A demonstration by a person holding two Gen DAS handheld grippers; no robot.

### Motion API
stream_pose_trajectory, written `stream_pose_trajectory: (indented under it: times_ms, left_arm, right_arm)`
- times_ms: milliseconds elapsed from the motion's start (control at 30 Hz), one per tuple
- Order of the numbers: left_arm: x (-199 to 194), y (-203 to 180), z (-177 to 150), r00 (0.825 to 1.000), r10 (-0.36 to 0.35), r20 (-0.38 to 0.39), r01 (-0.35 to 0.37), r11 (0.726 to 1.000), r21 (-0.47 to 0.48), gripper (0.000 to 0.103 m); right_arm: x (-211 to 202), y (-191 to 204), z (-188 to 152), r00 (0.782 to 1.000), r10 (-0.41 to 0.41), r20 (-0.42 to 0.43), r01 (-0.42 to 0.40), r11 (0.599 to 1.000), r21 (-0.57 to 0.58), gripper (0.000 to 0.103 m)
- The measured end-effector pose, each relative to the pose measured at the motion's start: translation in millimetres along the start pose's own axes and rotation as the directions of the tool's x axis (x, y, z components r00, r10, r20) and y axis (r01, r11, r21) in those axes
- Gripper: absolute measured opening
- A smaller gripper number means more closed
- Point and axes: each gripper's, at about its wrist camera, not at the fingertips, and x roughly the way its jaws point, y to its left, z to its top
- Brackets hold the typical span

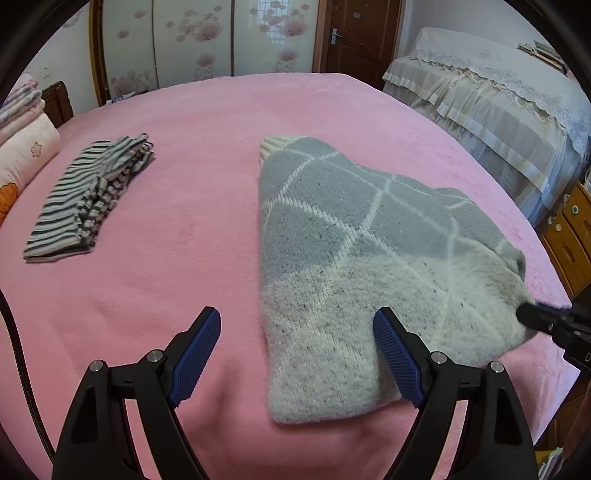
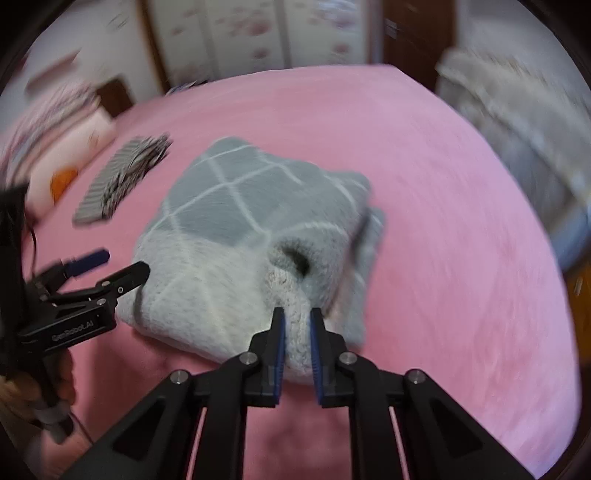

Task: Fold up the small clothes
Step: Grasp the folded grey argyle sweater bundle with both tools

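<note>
While pinched, sweater (image 2: pixel 229 221) edge in right tongs (image 2: pixel 295 321).

We're in a home bedroom. A wide bed under a pink fleece blanket (image 1: pixel 192 155) fills the view, with pillows (image 1: pixel 26 147) stacked at its head. Behind it stands a wardrobe with frosted, flower-printed sliding doors (image 1: pixel 192 37), next to a dark wooden door (image 1: pixel 362 33). Off to the side sit a lace-covered piece of furniture (image 1: pixel 491 96) and a wooden drawer cabinet (image 1: pixel 570 236).
</note>
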Motion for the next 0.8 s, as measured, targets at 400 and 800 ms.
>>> stream_pose_trajectory:
  times_ms: [400,800]
  left_arm:
    - [22.1,10.3,-16.5,0.994,-0.086,-0.066,0.081,0.994,-0.071,0.092]
    - [-17.5,-0.1,32.8,0.992,-0.124,-0.037,0.127,0.988,0.086,0.091]
  right_arm:
    - [37.6,-29.7,-34.7,0.999,0.033,-0.036,-0.026,0.985,0.171,0.01]
    - [-14.4,-35.4,23.2,0.994,0.096,0.047,-0.102,0.985,0.139,0.055]
